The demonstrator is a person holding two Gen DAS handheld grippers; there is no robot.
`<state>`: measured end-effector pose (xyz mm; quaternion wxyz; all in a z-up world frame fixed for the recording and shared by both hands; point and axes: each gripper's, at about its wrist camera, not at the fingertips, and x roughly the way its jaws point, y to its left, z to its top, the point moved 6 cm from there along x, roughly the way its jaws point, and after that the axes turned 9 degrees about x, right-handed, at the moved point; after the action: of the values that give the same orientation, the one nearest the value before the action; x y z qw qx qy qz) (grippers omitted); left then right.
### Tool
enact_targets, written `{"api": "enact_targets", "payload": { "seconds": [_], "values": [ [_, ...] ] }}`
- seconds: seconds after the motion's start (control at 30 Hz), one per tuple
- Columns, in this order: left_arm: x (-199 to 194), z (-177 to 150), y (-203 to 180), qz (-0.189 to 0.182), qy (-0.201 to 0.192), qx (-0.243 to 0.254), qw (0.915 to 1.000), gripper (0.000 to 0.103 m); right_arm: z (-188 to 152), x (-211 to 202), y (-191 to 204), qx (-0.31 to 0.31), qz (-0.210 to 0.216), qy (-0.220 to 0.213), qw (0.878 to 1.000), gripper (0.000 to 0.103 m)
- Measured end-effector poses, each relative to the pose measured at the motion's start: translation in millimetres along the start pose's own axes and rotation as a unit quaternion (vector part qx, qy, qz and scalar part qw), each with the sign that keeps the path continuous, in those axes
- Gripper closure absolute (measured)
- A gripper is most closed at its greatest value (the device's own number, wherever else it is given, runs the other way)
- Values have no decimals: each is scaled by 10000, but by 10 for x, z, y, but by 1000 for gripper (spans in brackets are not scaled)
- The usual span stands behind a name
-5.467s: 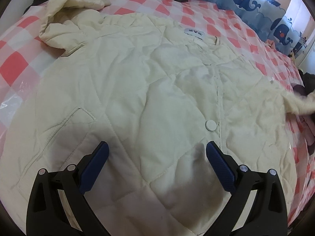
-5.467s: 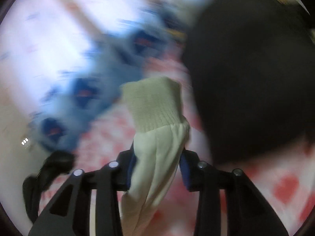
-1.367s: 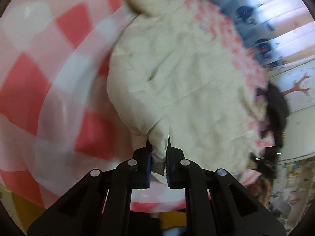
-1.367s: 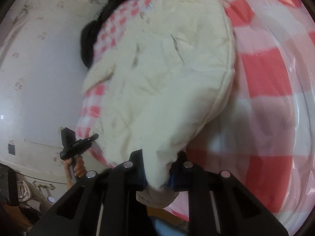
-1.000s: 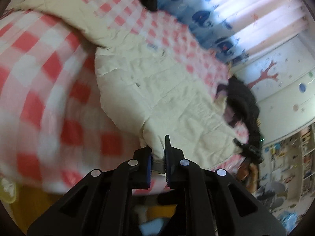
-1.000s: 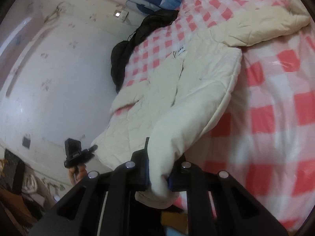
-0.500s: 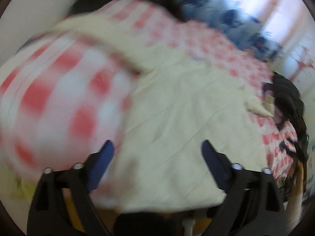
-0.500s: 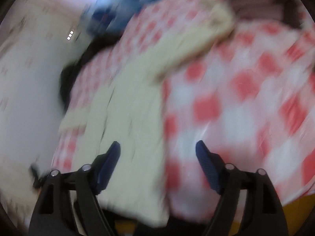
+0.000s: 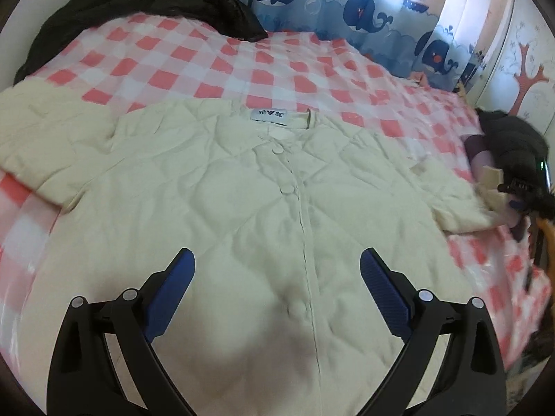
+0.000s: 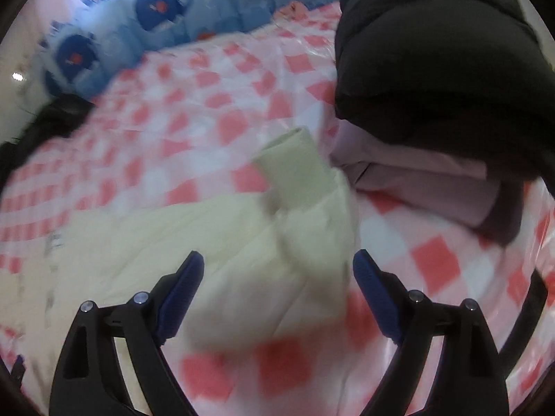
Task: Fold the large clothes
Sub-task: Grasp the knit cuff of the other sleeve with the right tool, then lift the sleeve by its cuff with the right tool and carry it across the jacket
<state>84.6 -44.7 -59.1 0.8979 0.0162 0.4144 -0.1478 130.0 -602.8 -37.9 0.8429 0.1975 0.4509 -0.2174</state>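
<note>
Cream quilted jacket (image 9: 263, 208) lies flat, front up, on the checked bed (image 9: 215, 59); its button placket runs straight ahead between the left gripper (image 9: 277, 277), jaws spread and empty. In the right view the sleeve cuff (image 10: 295, 163) lies just ahead of the right gripper (image 10: 277, 274), jaws opening and empty (a second ago both pinched the hem).

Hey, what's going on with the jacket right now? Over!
Left gripper open, empty. Right gripper opening above sleeve cuff. Cream jacket flat, front up. Dark clothes pile beside cuff.
</note>
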Motion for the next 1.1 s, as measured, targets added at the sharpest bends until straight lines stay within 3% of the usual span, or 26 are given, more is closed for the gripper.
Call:
{"api": "enact_targets", "payload": {
  "seconds": [0.17, 0.2, 0.23, 0.27, 0.37, 0.47, 0.6, 0.83, 1.03, 1.1],
  "values": [
    [193, -84, -24, 194, 49, 171, 9997, 11, 182, 464, -245, 94, -428, 112, 9990, 21],
    [208, -107, -21, 131, 105, 143, 9998, 11, 198, 482, -290, 191, -388, 69, 9990, 29],
    [207, -118, -10, 106, 125, 124, 9998, 11, 186, 492, -355, 386, -196, 75, 9990, 52],
    [204, -130, -3, 93, 138, 75, 9998, 11, 167, 499, -403, 574, -3, 132, 9983, 64],
    [185, -137, 17, 83, 98, 22, 9999, 11, 113, 361, -510, 970, 403, 41, 9945, 75],
    [176, -142, 47, 197, 50, -12, 9998, 11, 57, 180, -632, 1514, 984, -167, 9834, 76],
    [171, -135, 80, 250, 8, -118, 9996, 11, -2, -187, -751, 2137, 1886, -706, 9559, 76],
    [91, -95, 48, 328, -192, -56, 9993, 10, -45, -576, -760, 2894, 2921, -1245, 9030, 76],
    [21, -71, 30, 411, -343, 6, 9986, 10, 22, -775, -537, 3097, 3621, -1415, 8677, 76],
    [0, -60, 45, 449, -391, -10, 9982, 10, 31, -831, -361, 2992, 3793, -1435, 8637, 76]
  ]
}}
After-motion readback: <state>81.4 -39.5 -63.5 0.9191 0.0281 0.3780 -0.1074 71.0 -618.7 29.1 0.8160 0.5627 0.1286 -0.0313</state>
